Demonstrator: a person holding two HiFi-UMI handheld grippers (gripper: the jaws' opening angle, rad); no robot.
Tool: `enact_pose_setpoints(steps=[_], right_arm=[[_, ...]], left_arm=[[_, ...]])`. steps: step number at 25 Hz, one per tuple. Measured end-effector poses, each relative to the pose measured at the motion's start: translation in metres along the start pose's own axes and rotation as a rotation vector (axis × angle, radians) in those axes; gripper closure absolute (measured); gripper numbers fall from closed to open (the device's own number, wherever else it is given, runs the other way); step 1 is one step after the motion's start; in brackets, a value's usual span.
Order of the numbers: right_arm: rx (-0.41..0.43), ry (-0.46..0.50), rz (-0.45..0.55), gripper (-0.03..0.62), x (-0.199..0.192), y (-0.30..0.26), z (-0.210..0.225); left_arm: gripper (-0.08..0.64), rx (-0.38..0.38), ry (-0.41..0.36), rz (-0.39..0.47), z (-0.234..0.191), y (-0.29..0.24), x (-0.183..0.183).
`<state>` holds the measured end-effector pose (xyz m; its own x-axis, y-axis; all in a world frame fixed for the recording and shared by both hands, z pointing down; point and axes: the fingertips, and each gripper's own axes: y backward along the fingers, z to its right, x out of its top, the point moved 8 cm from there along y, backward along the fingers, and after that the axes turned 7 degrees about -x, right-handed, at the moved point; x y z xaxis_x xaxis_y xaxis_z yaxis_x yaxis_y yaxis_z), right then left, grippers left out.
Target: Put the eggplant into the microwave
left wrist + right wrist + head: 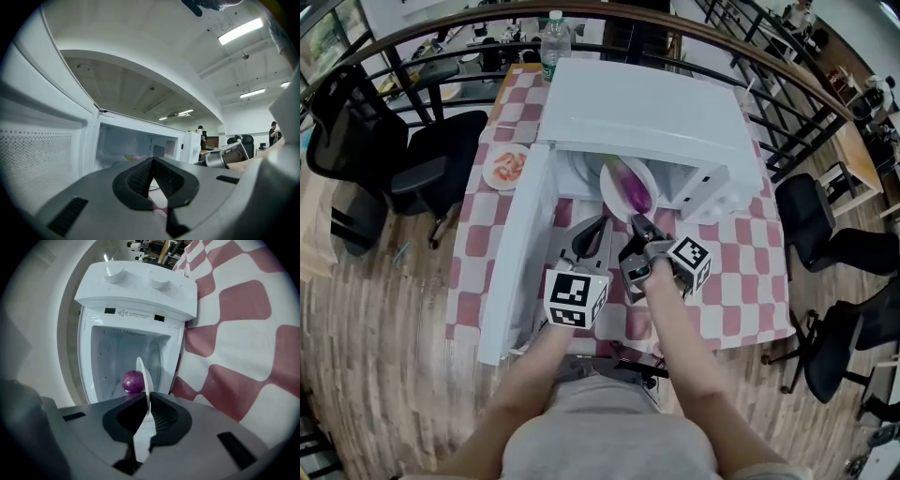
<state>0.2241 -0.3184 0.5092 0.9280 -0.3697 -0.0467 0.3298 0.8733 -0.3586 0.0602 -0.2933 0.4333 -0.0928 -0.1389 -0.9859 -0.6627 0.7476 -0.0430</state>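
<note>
A purple eggplant (635, 190) (132, 382) lies on a white plate (614, 192) at the mouth of the white microwave (647, 112) (136, 291). The oven's door (514, 262) (37, 154) swings out to the left. My right gripper (639, 228) (149, 408) is shut on the plate's near rim (146, 380), which shows edge-on between the pads. My left gripper (592, 234) (152, 173) is just left of it, level, shut with nothing in it, and faces the cavity (136, 145).
The microwave stands on a table with a red-and-white checked cloth (741, 281). A small plate of food (505, 168) lies left of the door and a water bottle (553, 42) stands behind the oven. Office chairs (441, 159) stand around the table.
</note>
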Motion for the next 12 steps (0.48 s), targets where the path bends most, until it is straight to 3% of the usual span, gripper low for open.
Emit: enact_pose_setpoints(steps=[12], right_arm=[[-0.024, -0.004, -0.025, 0.552, 0.015, -0.046, 0.006]], left_arm=[[0.555, 0.013, 0.002, -0.028, -0.009, -0.014, -0.013]])
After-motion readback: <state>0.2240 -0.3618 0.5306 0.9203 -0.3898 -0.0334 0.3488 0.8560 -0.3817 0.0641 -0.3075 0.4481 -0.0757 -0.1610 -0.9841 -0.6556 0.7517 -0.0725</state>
